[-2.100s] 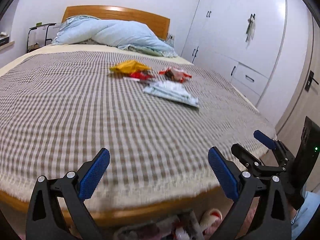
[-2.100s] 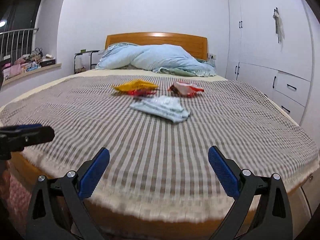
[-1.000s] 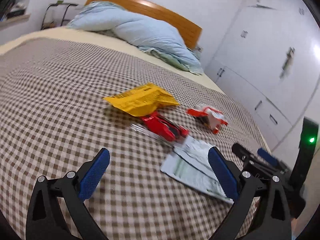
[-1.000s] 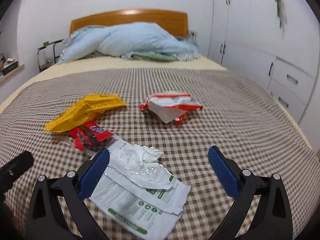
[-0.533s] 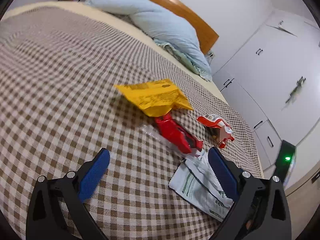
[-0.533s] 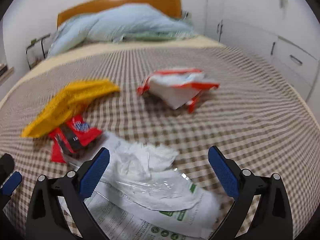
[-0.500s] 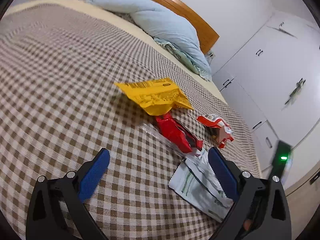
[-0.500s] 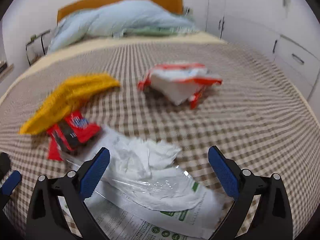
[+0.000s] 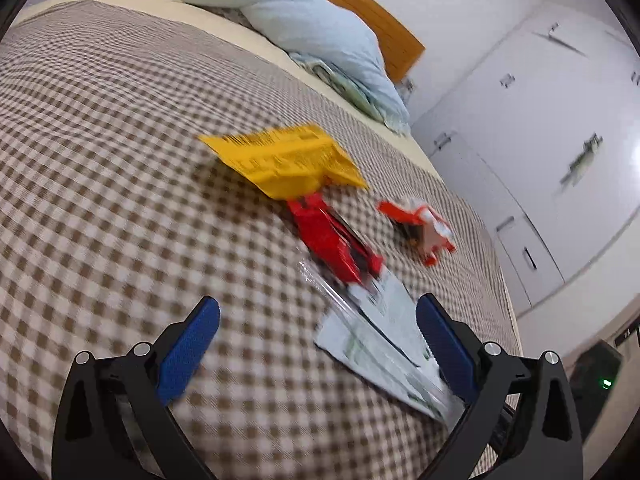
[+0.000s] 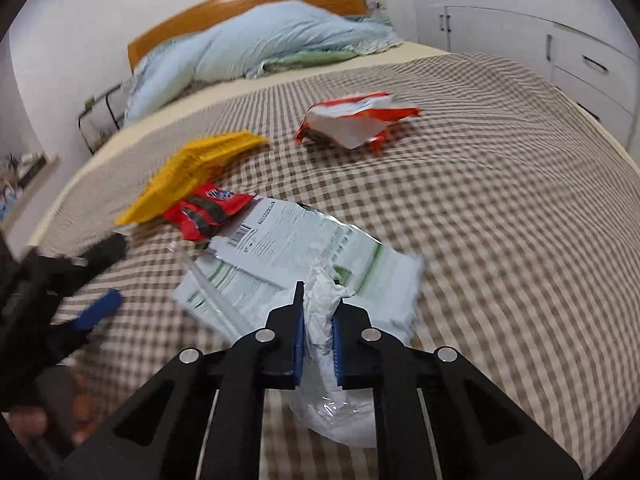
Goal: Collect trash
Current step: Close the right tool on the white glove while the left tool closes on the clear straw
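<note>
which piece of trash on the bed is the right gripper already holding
The crumpled white tissue, pinched between the right gripper. The yellow, red and orange-white wrappers lie loose.

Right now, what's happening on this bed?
A person is collecting trash off the checkered bedspread. The right gripper is shut on the crumpled white wrapper. The left gripper is open, holding nothing. The yellow packet, red wrapper and orange-white packet lie loose.

Brown-and-cream checked bedspread point(image 10: 500, 208); yellow wrapper point(image 10: 192, 172); red wrapper point(image 10: 204, 210); pale blue duvet point(image 10: 256, 48).
</note>
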### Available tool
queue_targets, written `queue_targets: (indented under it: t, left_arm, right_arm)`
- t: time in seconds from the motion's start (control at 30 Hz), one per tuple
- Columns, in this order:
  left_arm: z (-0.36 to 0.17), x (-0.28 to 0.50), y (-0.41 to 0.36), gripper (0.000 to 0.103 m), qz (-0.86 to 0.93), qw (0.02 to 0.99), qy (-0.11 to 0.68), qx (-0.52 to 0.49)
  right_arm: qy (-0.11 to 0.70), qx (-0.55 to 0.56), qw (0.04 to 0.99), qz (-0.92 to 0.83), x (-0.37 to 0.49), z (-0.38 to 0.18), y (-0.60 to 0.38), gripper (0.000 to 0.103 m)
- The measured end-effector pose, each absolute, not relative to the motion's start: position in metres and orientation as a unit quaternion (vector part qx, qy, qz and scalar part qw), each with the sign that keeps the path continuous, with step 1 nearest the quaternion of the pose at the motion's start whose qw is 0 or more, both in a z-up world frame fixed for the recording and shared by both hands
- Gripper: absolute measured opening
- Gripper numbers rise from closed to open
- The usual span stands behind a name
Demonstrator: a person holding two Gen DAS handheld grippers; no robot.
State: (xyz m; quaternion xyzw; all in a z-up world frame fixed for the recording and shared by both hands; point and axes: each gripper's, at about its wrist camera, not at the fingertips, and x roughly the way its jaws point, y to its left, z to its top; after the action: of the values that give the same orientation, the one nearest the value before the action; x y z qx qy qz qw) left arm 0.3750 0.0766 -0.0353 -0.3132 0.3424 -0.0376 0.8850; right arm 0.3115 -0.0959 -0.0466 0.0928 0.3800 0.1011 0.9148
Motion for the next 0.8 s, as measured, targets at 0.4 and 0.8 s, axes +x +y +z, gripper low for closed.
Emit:
queue_targets:
  t: [0.4,0.8]
  left_arm:
    - [-0.043,0.36,0.003,0.079,-0.053,0.886,0.413,-0.205]
    - [-0.057,0.366,-0.014,0.032,-0.034,0.882,0.443,-0.159]
  right_arm:
    - [0.421,0.094,0.896,0.1,0.276,-0.066,-0.091,0.011]
    - [0.436,0.086,0.887,0.124,0.268,-0.068,-0.089,0.011]
